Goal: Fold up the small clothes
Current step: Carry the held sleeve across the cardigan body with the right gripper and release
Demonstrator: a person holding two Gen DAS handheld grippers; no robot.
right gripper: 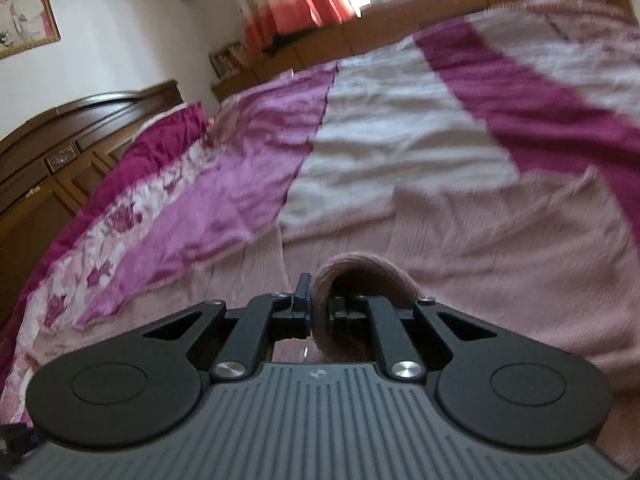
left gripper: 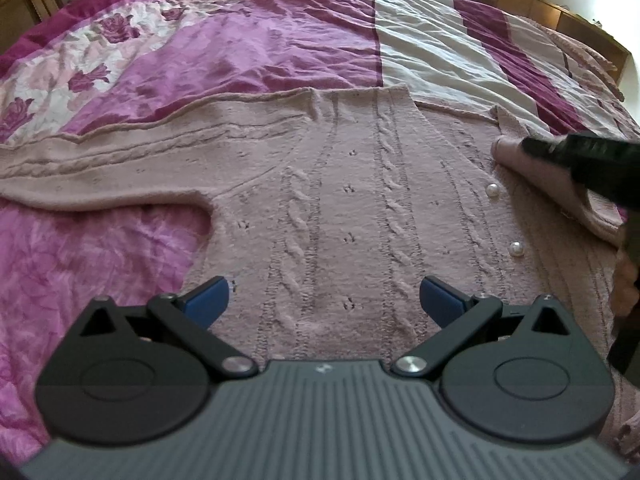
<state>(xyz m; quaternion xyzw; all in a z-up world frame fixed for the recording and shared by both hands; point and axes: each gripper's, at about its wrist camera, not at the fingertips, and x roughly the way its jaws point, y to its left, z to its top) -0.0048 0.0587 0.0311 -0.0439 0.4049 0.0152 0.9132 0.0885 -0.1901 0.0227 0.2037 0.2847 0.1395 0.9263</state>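
On a magenta-and-white striped bedspread (left gripper: 420, 56), the right gripper (right gripper: 318, 308) pinches the sleeve cuff (right gripper: 360, 276) of a dusty-pink cable-knit cardigan (left gripper: 340, 184), apparently folding it across the body. The left gripper (left gripper: 324, 300) hovers spread and empty above the hem. Next, the cuff likely needs laying flat before release.

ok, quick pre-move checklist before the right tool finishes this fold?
1. Right tool shut on the sleeve: ok.
2. Left tool open and holding nothing, over the cardigan: ok.
3. Cardigan body lying flat on the bedspread: ok.
4. Left sleeve spread out, not yet folded in: not ok.
5. Pearl buttons clear of both tools: ok.
6. Grip depth on the sleeve: cannot tell, right view is blurred.
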